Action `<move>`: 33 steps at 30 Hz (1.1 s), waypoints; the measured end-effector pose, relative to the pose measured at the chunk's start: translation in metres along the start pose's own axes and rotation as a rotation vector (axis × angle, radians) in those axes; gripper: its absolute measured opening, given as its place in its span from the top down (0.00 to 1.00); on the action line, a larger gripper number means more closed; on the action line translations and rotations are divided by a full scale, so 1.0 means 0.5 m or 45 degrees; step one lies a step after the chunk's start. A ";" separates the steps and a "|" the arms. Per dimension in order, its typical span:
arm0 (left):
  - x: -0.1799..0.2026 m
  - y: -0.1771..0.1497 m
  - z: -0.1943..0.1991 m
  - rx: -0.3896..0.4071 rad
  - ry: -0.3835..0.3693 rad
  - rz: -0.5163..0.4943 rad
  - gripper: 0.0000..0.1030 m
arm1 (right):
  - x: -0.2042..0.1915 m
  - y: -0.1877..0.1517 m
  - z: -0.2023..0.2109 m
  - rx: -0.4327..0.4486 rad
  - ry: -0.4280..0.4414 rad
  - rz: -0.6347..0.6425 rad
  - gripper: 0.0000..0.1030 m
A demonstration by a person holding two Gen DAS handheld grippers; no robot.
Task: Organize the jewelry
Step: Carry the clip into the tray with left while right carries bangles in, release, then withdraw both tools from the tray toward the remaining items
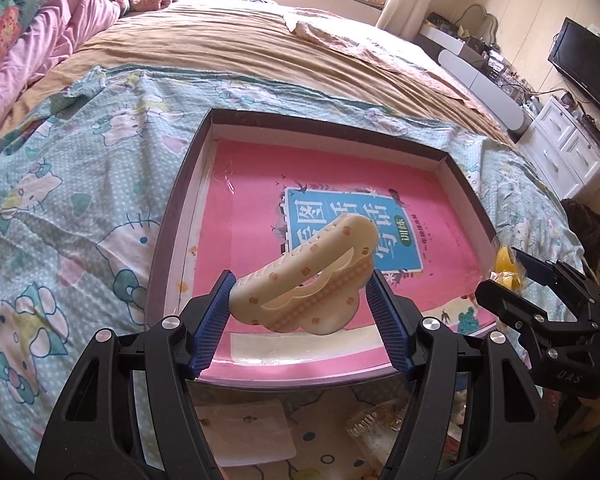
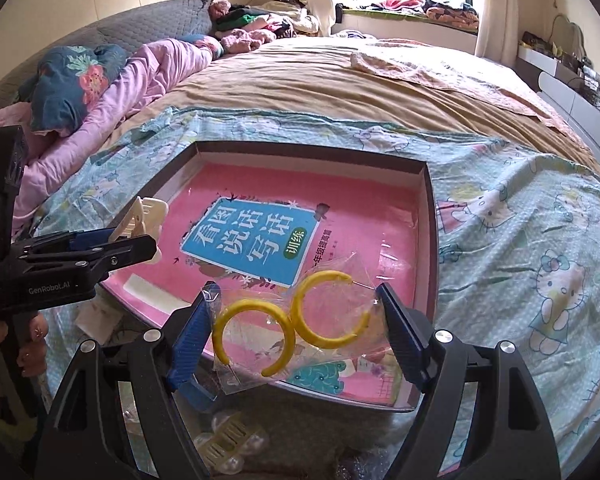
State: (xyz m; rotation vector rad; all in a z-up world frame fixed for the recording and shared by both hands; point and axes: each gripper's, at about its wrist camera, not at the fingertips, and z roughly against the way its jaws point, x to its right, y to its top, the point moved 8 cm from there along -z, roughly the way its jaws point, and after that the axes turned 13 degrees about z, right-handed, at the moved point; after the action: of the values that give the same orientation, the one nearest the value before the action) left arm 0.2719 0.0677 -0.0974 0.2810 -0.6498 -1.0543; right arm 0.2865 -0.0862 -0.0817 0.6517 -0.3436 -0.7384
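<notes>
My left gripper (image 1: 300, 284) is shut on a cream hair claw clip (image 1: 308, 276) with small peach dots, held above the near edge of a shallow dark-rimmed box (image 1: 172, 216). A pink book (image 1: 260, 184) lies in the box. My right gripper (image 2: 296, 308) is shut on a clear plastic bag with two yellow hoop earrings (image 2: 292, 316), held over the box's near edge (image 2: 432, 216). The left gripper and its clip (image 2: 140, 216) show at the left of the right wrist view. The right gripper and yellow earrings (image 1: 508, 264) show at the right of the left wrist view.
The box sits on a Hello Kitty sheet (image 1: 60, 184) over a tan bedspread (image 2: 340, 88). A clear claw clip (image 2: 228, 444) and a flat packet (image 1: 244, 432) lie on the sheet below the grippers. Pink bedding (image 2: 132, 80) lies at the left; white drawers (image 1: 564, 152) stand at the right.
</notes>
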 end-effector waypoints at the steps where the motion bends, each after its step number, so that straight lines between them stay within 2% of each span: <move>1: -0.001 -0.001 -0.003 -0.005 0.004 0.000 0.43 | -0.001 -0.002 -0.005 -0.011 0.001 -0.003 0.24; 14: -0.009 -0.008 -0.019 -0.041 0.033 -0.012 0.42 | 0.013 -0.014 -0.034 -0.073 -0.016 -0.064 0.21; 20: -0.008 -0.010 -0.019 -0.042 0.035 -0.010 0.42 | 0.019 -0.017 -0.024 -0.061 -0.021 -0.085 0.14; 23: -0.006 -0.008 -0.015 -0.035 0.033 -0.015 0.33 | 0.028 -0.018 -0.010 -0.037 -0.021 -0.106 0.10; 28: -0.006 -0.002 0.003 -0.019 0.021 -0.011 0.32 | 0.041 -0.012 0.023 0.005 -0.030 -0.133 0.09; 33: 0.004 0.013 0.050 0.032 -0.006 -0.008 0.23 | 0.049 -0.007 0.079 0.072 -0.038 -0.148 0.08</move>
State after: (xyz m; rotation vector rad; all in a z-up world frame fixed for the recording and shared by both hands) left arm 0.2619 0.0715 -0.0738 0.3027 -0.6676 -1.0540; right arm 0.2819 -0.1224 -0.0525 0.7192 -0.3574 -0.8526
